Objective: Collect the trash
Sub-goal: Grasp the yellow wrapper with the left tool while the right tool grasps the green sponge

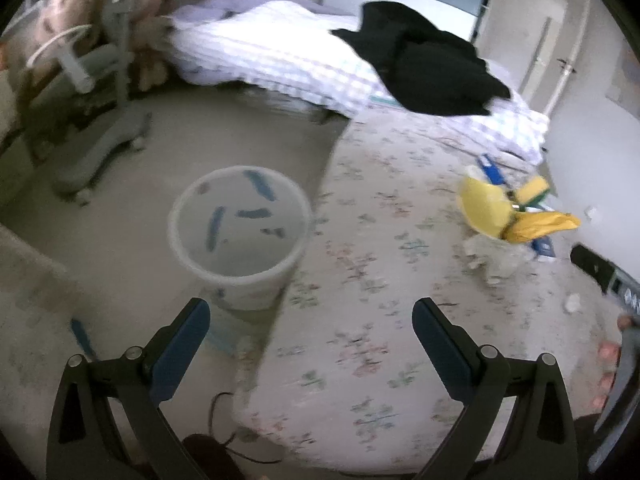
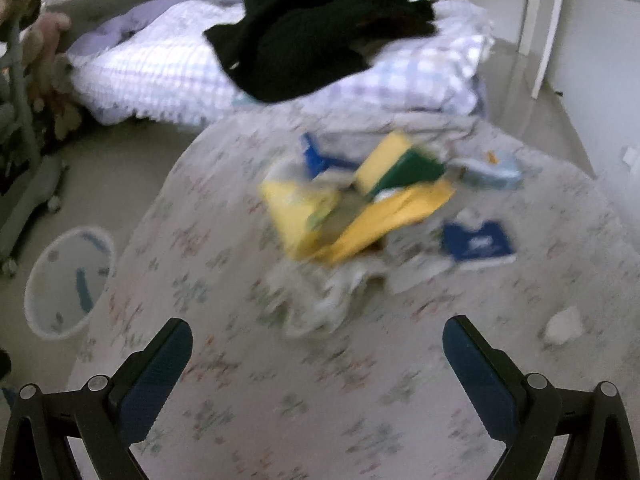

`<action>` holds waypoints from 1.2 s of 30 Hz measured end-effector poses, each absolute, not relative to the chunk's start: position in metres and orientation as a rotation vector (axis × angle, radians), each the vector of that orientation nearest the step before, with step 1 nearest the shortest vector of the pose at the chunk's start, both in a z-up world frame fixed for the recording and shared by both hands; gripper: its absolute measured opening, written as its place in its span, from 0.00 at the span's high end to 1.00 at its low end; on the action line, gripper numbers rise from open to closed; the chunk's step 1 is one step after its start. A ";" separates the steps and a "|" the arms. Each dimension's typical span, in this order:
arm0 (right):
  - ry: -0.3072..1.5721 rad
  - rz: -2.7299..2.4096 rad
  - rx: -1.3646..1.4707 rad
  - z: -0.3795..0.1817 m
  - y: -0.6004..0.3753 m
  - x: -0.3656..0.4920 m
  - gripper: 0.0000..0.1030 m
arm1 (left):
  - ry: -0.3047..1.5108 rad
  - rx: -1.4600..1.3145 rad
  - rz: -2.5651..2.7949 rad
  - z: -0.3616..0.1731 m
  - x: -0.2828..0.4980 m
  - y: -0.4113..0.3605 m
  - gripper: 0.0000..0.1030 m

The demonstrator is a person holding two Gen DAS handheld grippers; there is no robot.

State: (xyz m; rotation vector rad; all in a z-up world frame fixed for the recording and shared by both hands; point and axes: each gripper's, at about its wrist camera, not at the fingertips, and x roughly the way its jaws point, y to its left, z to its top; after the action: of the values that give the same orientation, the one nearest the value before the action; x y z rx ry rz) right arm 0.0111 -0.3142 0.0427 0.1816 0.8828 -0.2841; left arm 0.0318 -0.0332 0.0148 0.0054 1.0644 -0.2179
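A white waste bin (image 1: 239, 227) (image 2: 68, 282) with blue marks stands on the floor beside the bed. A pile of trash lies on the floral bedsheet (image 2: 280, 400): yellow wrappers (image 2: 348, 216) (image 1: 496, 210), a yellow-green sponge (image 2: 394, 166), a blue packet (image 2: 478, 244) and crumpled clear plastic (image 2: 320, 296). A small white paper wad (image 2: 564, 326) lies apart to the right. My left gripper (image 1: 311, 312) is open above the bin's near rim and the bed edge. My right gripper (image 2: 318, 332) is open, just short of the pile, nothing between its fingers.
A black garment (image 2: 312, 32) lies on a checked duvet (image 2: 160, 64) at the back of the bed. A grey chair base (image 1: 100, 148) stands on the floor at left, with plush toys (image 1: 92, 4) behind it. A door (image 2: 548, 20) is at far right.
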 end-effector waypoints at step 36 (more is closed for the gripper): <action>0.866 -0.329 0.658 0.002 -0.474 0.093 0.11 | 1.037 -0.089 -0.676 -0.046 0.146 -0.255 0.47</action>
State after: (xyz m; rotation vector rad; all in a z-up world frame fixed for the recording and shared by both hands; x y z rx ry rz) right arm 0.0926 -0.4737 0.0016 0.6575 0.8664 -0.3290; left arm 0.1458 -0.2551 -0.0462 -0.0890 1.0365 -0.6755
